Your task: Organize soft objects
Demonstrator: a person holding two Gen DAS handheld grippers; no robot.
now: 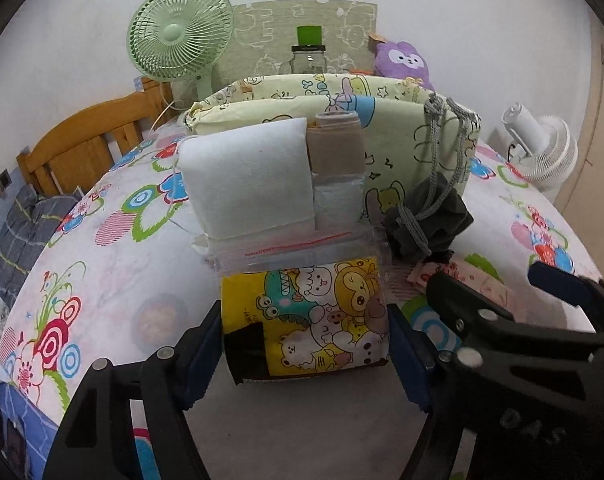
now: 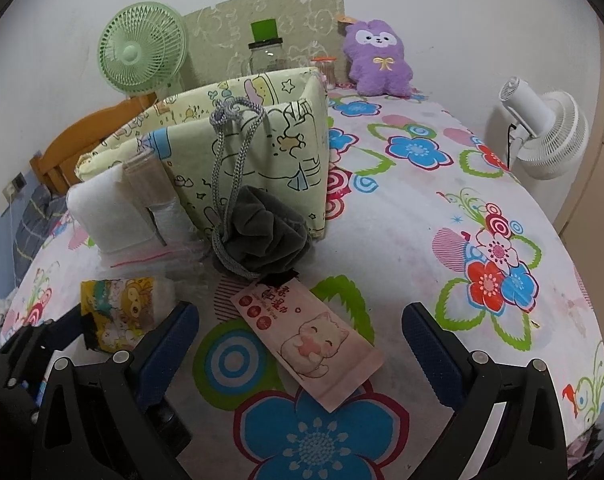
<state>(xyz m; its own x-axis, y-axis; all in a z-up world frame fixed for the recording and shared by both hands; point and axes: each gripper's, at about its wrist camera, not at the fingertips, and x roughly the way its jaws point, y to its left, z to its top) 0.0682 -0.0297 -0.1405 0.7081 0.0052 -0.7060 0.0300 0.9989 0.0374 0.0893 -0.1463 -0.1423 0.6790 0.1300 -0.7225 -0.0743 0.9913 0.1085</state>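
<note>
Yellow pack, left wrist view: we see the yellow cartoon tissue pack (image 1: 314, 316) lying on the flowered bedsheet (image 1: 113, 248) between our left gripper (image 1: 306, 344) pads, which touch both its sides; we judge it light, squashy and slick-wrapped, best pinched across its short width.
Left pose: tilted down toward the bed, clamped on the pack.
Pink pack, right wrist view: the pink wet-wipe pack (image 2: 310, 336) lies flat between the jaws of our right gripper (image 2: 302, 344), untouched; soft and thin.
Right pose: angled down, jaws wide apart.
Bin: the cloth storage box (image 2: 237, 136) stands ahead.
</note>
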